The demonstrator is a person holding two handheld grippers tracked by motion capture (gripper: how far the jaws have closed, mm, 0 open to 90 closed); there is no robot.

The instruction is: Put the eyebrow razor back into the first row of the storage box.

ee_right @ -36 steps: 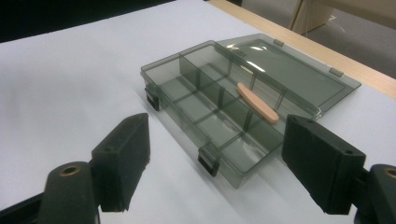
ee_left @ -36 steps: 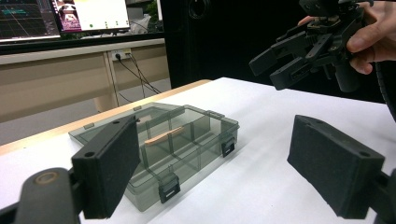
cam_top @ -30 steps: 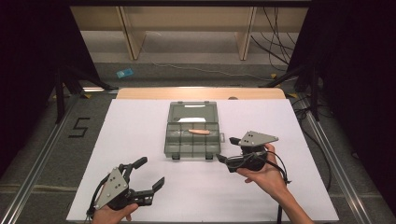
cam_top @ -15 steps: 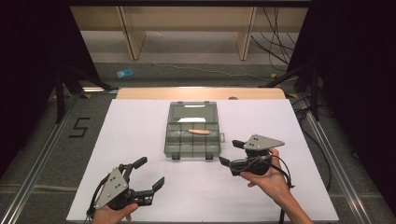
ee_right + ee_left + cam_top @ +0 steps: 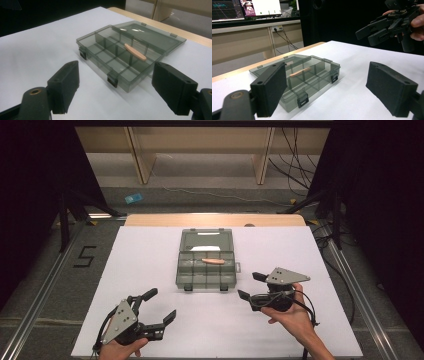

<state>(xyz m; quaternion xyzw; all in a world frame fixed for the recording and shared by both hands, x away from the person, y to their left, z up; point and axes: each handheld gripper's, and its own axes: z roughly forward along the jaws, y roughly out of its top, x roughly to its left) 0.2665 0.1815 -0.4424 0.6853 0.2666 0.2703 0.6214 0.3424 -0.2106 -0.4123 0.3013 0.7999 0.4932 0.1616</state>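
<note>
**Compartment box lies open, both grippers empty**

Compartment box [image 5: 206,265], high view: it sits mid-surface, lid flung back flat toward twelve o'clock, latches facing six. Its long axis runs three to nine. A tan stick [image 5: 213,261] lies across a divider in the right half of the tray, also pointing three to nine. The left gripper [image 5: 157,309] waits at about seven o'clock of the box and the right gripper [image 5: 247,285] at about four; both have jaws spread wide with nothing between them.

Left gripper view: the box [image 5: 312,72] looks like thin smoky plastic, probably light, stiff and slick, liable to skid on the white surface [image 5: 352,90] if nudged. The front wall by a latch seems the firmest hold.

Right gripper view: the stick [image 5: 135,52] lies slantwise, one end propped on a divider. It looks small, rigid and light; pinching its middle across the narrow width seems best.
</note>
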